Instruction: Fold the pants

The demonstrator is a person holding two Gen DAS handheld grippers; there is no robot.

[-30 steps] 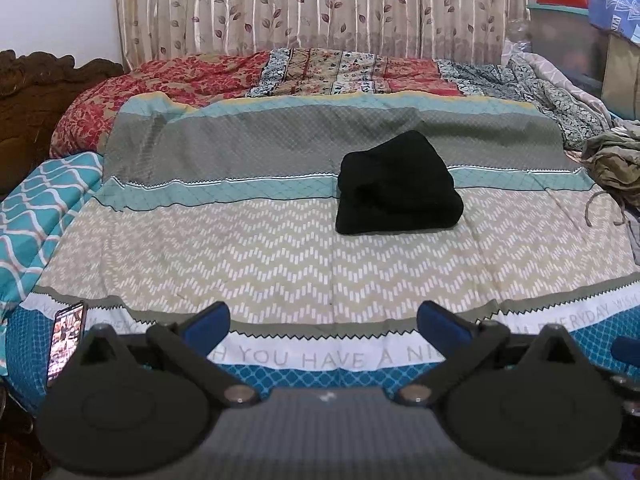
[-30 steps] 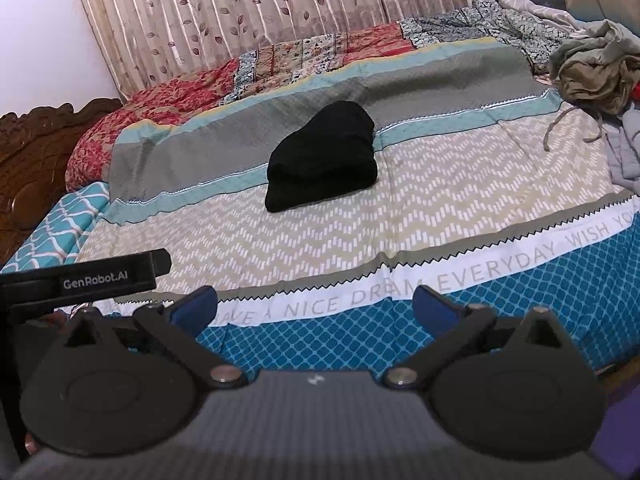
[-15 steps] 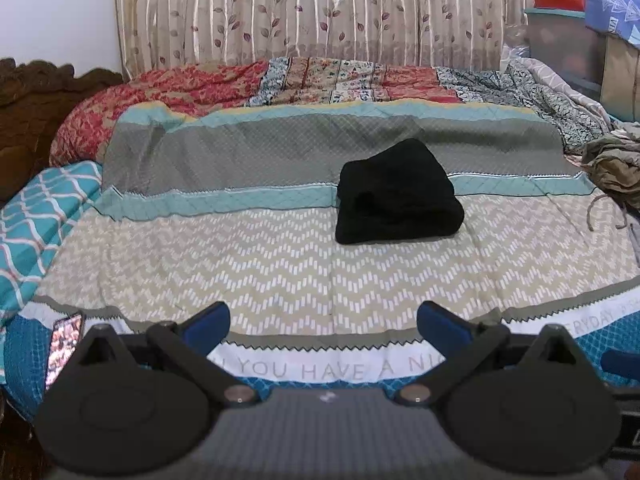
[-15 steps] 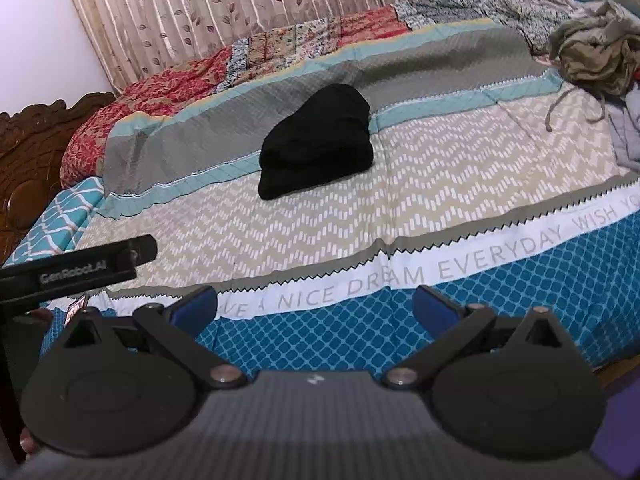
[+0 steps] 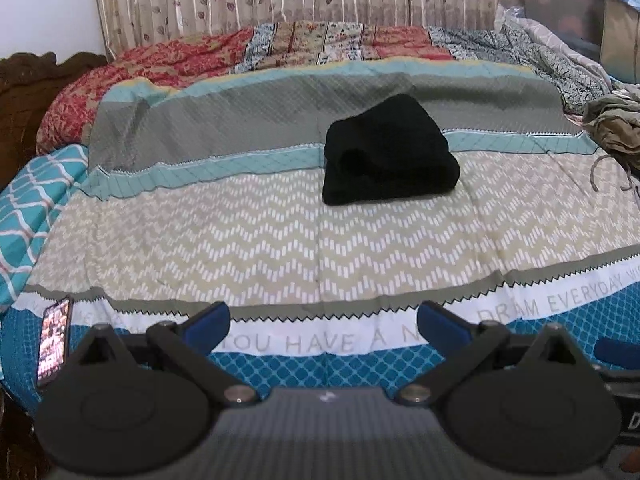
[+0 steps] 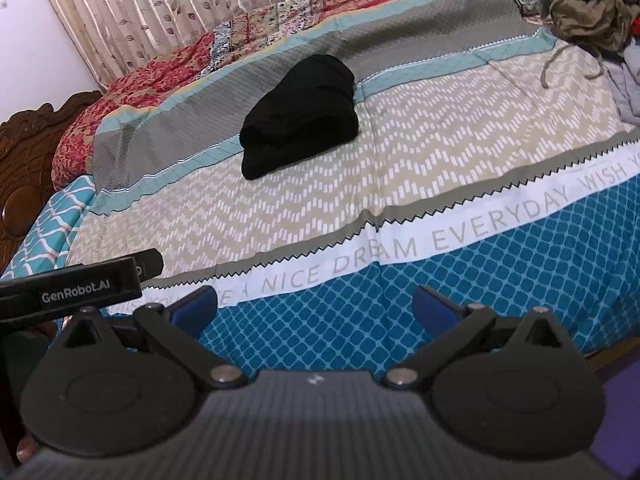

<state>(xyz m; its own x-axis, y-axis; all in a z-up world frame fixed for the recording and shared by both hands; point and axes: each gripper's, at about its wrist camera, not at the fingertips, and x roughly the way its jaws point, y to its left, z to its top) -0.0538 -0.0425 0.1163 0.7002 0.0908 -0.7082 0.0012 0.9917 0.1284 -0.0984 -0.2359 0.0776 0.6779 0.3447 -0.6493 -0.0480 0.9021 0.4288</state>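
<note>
We are holding the left hand-held gripper (image 5: 322, 326) and the right hand-held gripper (image 6: 314, 306) over the near edge of the bed (image 5: 280, 240), both with their blue-padded fingers spread wide and gripping nothing. The pants (image 5: 390, 156), a soft, matte black fabric, are lying folded into a thick, rounded bundle near the middle of the bed, well apart from both tools. They are resting on a quilted bedspread (image 6: 440, 152) banded in grey, teal and beige chevrons, with a white printed strip. A phone (image 5: 54, 340) is lying at the bed's left edge, and crumpled olive clothing (image 6: 588, 4) is heaped at the right.
</note>
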